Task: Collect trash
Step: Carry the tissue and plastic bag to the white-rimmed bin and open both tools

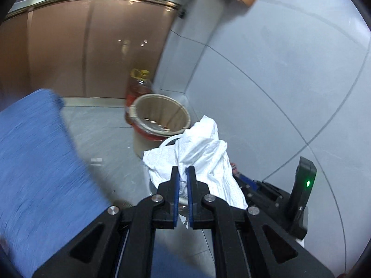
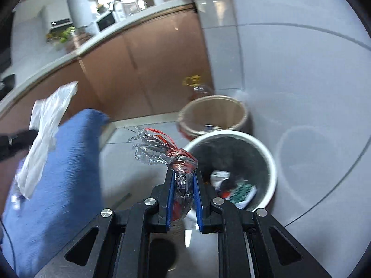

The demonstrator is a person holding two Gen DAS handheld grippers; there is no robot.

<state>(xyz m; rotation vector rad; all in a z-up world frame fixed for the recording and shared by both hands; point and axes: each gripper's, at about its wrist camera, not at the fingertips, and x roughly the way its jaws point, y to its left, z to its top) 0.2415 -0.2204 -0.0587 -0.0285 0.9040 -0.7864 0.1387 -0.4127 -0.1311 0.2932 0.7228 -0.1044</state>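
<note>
My left gripper (image 1: pixel 183 170) is shut on a crumpled white paper towel (image 1: pixel 204 153), which hangs over the white rim of the bin (image 1: pixel 169 140) and hides most of it. The same paper towel (image 2: pixel 46 125) shows at the left of the right wrist view. My right gripper (image 2: pixel 183 173) is shut on a crinkled clear plastic wrapper with red print (image 2: pixel 178 159). Just right of it stands the white-rimmed trash bin (image 2: pixel 273 169), dark inside, with several scraps at its bottom. The right gripper's body (image 1: pixel 301 190) appears at the lower right of the left wrist view.
A tan bucket (image 1: pixel 162 115) (image 2: pixel 213 113) stands behind the bin, with a yellow-capped oil bottle (image 1: pixel 139 85) behind it. Brown cabinet doors (image 1: pixel 92 51) and a grey tiled wall (image 1: pixel 278 69) close the corner. A blue cloth-covered shape (image 1: pixel 34 162) (image 2: pixel 65 173) fills the left side.
</note>
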